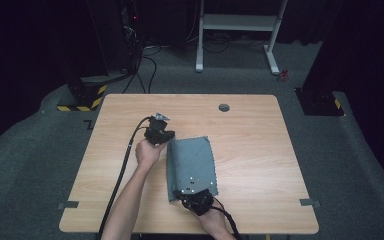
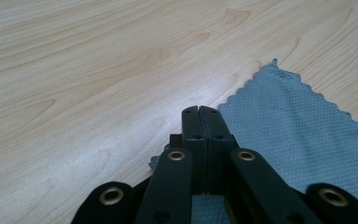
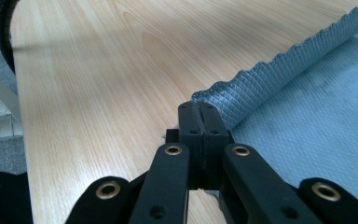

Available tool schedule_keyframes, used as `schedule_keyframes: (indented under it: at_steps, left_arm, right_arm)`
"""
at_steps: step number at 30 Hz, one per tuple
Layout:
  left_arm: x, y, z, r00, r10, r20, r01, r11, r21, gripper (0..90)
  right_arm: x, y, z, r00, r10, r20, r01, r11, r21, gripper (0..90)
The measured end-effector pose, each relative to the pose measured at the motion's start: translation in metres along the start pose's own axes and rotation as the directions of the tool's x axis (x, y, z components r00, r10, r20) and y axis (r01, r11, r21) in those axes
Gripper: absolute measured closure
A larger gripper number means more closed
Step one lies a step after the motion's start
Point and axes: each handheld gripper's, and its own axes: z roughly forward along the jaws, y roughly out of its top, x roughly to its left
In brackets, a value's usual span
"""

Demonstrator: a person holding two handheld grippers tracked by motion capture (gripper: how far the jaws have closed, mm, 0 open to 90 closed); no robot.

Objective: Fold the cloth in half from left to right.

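Note:
A grey-blue cloth lies near the middle of the wooden table. My left gripper sits at the cloth's far left corner, jaws shut; in the left gripper view the left gripper pinches the cloth by that corner. My right gripper is at the cloth's near edge, partly under the fabric. In the right gripper view the right gripper is shut on the cloth, whose scalloped edge rises curled beside the tips.
A round grommet sits near the table's far edge. Tape tabs mark the near corners. Behind the table stand a white desk frame and a dark stand with a striped base. Bare wood lies left and right of the cloth.

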Motion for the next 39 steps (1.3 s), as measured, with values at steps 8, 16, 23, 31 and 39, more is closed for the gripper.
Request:
schedule_keyframes:
  at_steps: [8,16,23,31,39]
  left_arm:
    - [-0.006,0.003,0.006,1.0000,-0.002,0.003,0.002,1.0000,0.002,89.7]
    - [-0.015,0.008,0.012,0.9999,0.008,0.011,-0.008,1.0000,0.004,89.8]
    - [-0.026,0.019,0.017,0.9991,0.039,0.016,-0.039,0.9992,0.003,89.8]
    - [-0.036,0.025,0.025,0.9983,0.058,-0.004,-0.058,0.9981,0.020,89.7]
    - [-0.051,0.032,0.036,0.9968,0.079,0.001,-0.079,0.9963,0.032,89.7]
  right_arm:
    - [-0.006,-0.007,-0.011,0.9997,0.012,0.021,-0.011,1.000,-0.011,90.0]
    - [-0.013,-0.014,-0.023,0.9987,0.031,0.040,-0.031,0.999,-0.018,90.0]
    - [-0.020,-0.020,-0.035,0.9973,0.042,0.060,-0.041,0.999,-0.028,90.0]
    - [-0.027,-0.031,-0.044,0.9949,0.064,0.078,-0.060,0.997,-0.045,90.0]
    - [-0.034,-0.042,-0.051,0.9917,0.092,0.090,-0.088,0.995,-0.044,90.0]
